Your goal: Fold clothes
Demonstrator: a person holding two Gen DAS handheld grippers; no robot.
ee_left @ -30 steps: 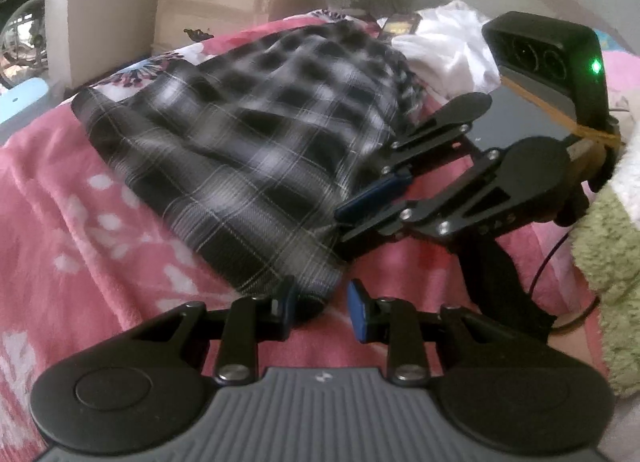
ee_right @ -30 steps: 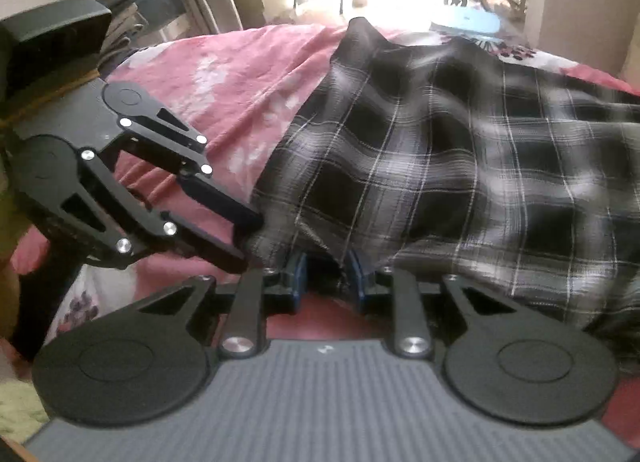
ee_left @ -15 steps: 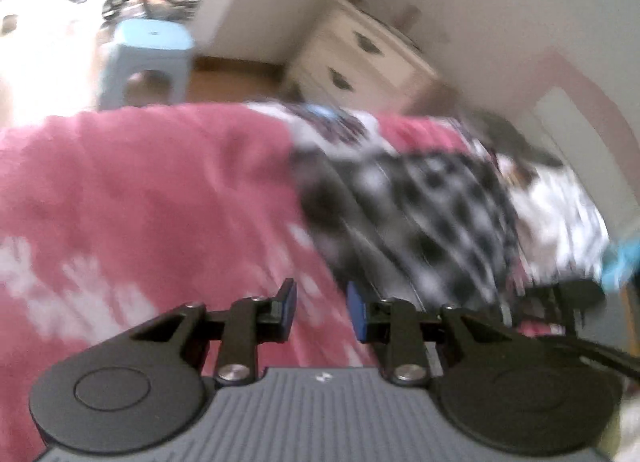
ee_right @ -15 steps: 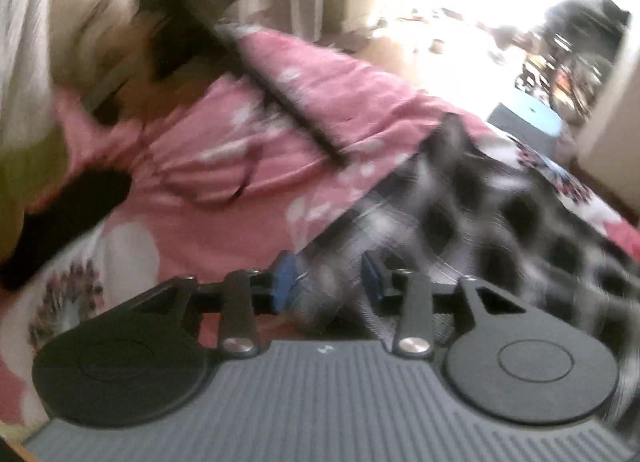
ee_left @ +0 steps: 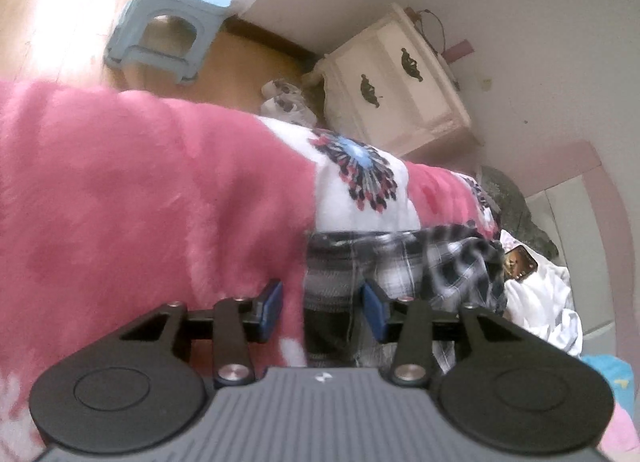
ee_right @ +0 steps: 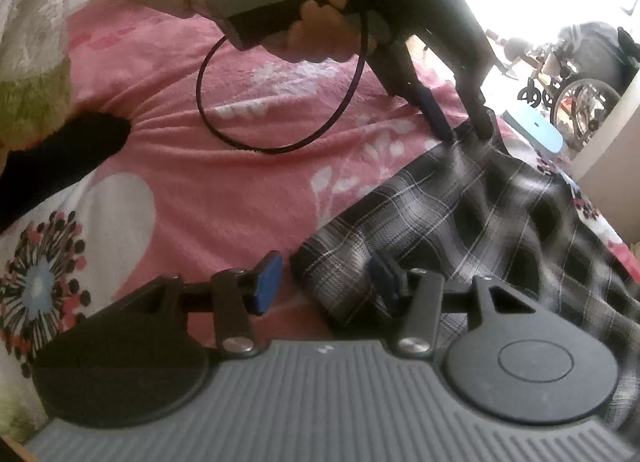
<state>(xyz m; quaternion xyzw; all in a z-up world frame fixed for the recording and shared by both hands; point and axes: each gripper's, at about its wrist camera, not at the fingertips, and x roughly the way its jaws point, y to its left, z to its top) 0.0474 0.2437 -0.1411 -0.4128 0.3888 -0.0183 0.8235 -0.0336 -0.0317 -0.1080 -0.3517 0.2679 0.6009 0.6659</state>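
Garment: plaid shirt [ee_right: 472, 214] lies bunched on pink bed blanket [ee_right: 224, 198] | left tool [ee_left: 322, 304] wide astride an edge | right tool [ee_right: 326, 276] wide at a corner | step: we judge re-gripping, possibly mid-fold | next: pinch both edges squarely.

We see a bed with a pink blanket [ee_left: 140, 190]; on it lies a plaid shirt [ee_right: 480, 214], white clothes [ee_left: 540, 302] beside that.
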